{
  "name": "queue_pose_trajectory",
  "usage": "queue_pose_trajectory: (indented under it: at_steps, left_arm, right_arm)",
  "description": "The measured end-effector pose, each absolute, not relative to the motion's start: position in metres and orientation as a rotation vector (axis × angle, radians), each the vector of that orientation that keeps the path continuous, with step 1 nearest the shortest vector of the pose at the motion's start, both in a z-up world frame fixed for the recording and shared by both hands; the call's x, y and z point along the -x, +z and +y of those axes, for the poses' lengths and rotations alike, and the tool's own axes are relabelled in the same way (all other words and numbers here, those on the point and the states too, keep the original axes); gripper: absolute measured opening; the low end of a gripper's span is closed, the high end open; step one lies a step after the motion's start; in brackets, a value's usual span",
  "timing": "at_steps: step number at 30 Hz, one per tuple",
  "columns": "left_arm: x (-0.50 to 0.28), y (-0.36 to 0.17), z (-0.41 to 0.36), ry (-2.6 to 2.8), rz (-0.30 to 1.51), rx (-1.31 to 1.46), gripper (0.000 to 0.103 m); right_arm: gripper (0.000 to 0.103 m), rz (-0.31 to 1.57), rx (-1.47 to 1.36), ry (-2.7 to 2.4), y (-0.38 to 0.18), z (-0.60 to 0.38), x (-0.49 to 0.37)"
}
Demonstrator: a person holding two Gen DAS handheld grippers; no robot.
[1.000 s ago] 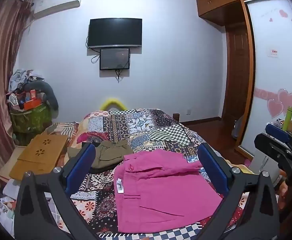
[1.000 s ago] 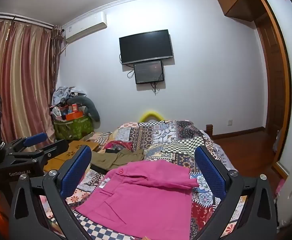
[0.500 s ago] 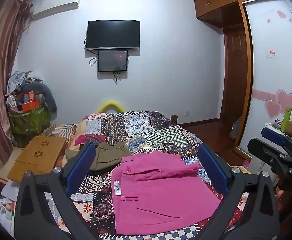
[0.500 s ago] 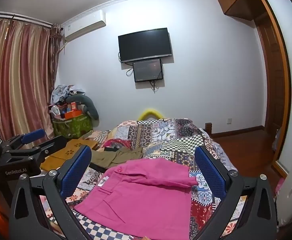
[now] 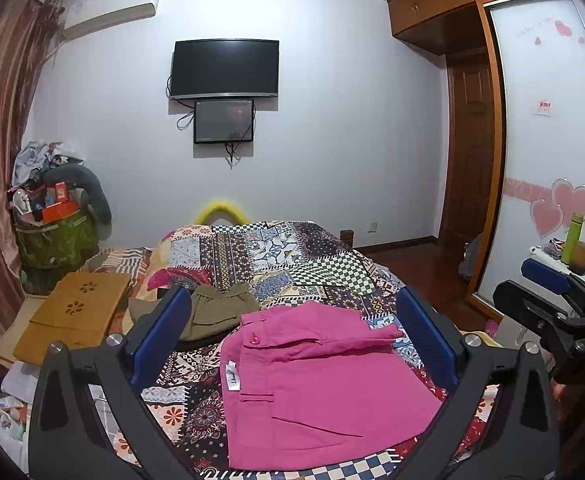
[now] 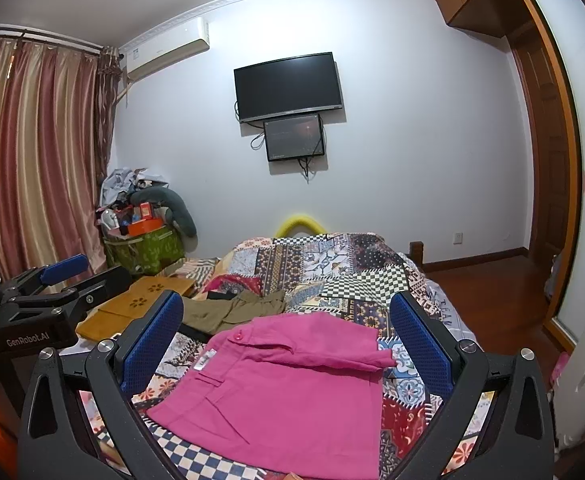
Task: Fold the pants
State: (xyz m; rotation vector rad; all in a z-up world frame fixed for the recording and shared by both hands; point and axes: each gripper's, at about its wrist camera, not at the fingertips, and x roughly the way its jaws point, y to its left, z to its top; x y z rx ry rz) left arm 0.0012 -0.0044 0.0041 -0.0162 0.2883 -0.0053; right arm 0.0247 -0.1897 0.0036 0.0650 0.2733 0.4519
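Pink pants (image 5: 316, 384) lie folded flat on the patchwork bedspread (image 5: 292, 256), waistband and button toward the far side, a white label at their left edge. In the right wrist view the same pink pants (image 6: 292, 384) fill the near bed. My left gripper (image 5: 292, 336) hovers above them, open, nothing between its blue pads. My right gripper (image 6: 288, 340) is likewise open and empty above the pants. Each gripper shows at the edge of the other's view: the right gripper (image 5: 552, 300) on the right, the left gripper (image 6: 52, 280) on the left.
Olive-green pants (image 5: 216, 312) lie behind the pink pair. A wooden lap tray (image 5: 76, 308) rests at the bed's left. A green bag (image 5: 56, 240) piled with clutter stands by the curtain. A green bottle (image 5: 574, 236) and mug stand at the right, beside the wardrobe.
Both grippers have lifted and tilted slightly upward, so the room sits lower in view. The pink pants have not moved.
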Motion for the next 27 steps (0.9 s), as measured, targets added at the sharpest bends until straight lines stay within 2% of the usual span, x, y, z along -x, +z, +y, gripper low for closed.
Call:
queue_pose_trajectory:
  at_steps: [27]
  left_arm:
    - [-0.0035, 0.0006, -0.0045, -0.01, 0.296, 0.023, 0.103]
  right_arm:
    - [0.103, 0.279, -0.074, 0.45, 0.0035, -0.1914, -0.0243]
